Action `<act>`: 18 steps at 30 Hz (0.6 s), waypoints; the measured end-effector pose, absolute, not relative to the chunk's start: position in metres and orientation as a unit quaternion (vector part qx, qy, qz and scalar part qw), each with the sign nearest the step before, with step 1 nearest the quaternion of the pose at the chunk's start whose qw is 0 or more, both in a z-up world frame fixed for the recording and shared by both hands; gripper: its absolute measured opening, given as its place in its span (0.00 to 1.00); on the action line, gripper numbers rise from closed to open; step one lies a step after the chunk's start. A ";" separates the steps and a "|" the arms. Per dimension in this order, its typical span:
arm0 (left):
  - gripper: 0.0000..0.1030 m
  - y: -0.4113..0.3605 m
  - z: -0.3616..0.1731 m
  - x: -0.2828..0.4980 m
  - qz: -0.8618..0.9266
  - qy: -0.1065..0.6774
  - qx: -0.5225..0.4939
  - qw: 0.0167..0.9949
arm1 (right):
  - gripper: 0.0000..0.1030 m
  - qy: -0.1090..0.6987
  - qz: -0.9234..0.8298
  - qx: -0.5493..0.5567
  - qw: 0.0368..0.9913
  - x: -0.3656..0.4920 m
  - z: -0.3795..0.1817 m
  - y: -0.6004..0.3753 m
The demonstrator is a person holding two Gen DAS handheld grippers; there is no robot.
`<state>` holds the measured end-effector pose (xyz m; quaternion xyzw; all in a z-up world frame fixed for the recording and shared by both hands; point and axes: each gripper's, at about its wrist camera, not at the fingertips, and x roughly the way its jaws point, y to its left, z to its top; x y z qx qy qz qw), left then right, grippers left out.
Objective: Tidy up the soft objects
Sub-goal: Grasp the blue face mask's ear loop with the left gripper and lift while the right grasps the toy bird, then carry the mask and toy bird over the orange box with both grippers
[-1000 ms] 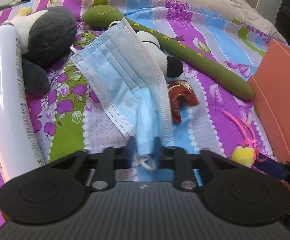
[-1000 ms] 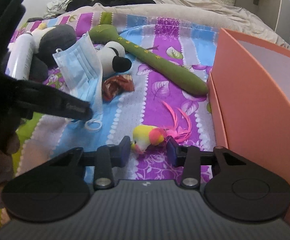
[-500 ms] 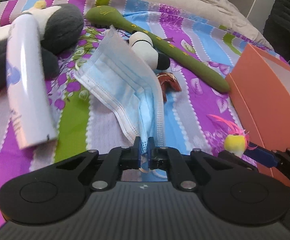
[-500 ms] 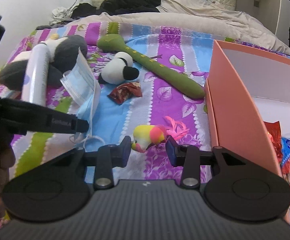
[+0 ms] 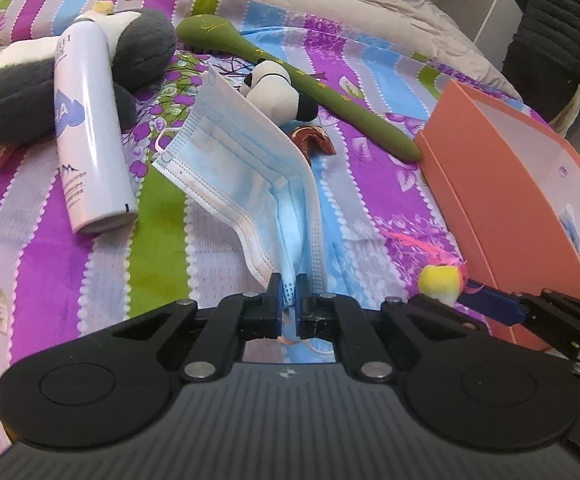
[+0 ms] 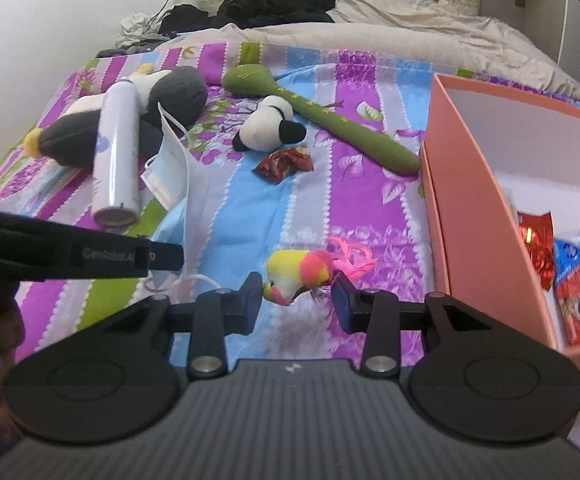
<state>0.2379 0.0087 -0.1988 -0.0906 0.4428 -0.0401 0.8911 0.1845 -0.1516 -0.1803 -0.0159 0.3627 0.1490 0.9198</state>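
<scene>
My left gripper [image 5: 288, 294] is shut on the lower edge of a blue face mask [image 5: 241, 160], which trails up and away over the striped bedspread. From the right wrist view the same mask [image 6: 169, 168] hangs beside the left gripper's finger [image 6: 157, 257]. My right gripper [image 6: 296, 300] is shut on a small yellow and pink bird toy [image 6: 296, 270] with pink feathers, held just above the bed. The left wrist view shows the bird [image 5: 438, 282] at the lower right. An orange box [image 6: 474, 200] stands open to the right.
A white spray can [image 5: 89, 140] leans on a large grey and white plush [image 5: 141, 48]. A small panda plush [image 5: 277, 92], a long green plush [image 5: 330, 96] and a red wrapper [image 5: 314, 140] lie mid-bed. Snack packets [image 6: 570, 280] fill the box. A person in a dark jacket [image 5: 554, 28] stands far right.
The left jaws closed tight on the mask. Both grippers rose and drew back from the toys, the mask lifting with the left and the bird staying in the right.
</scene>
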 end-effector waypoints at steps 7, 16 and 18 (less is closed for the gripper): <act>0.07 0.008 -0.180 0.217 -0.060 0.438 -0.091 0.892 | 0.40 0.357 0.149 -0.003 0.922 0.165 -0.164 -0.158; 0.07 -0.013 -0.126 0.204 -0.091 0.407 -0.084 0.905 | 0.40 0.319 0.141 0.016 0.937 0.156 -0.114 -0.180; 0.07 -0.019 -0.114 0.204 -0.099 0.402 -0.082 0.906 | 0.40 0.312 0.140 0.020 0.939 0.157 -0.102 -0.187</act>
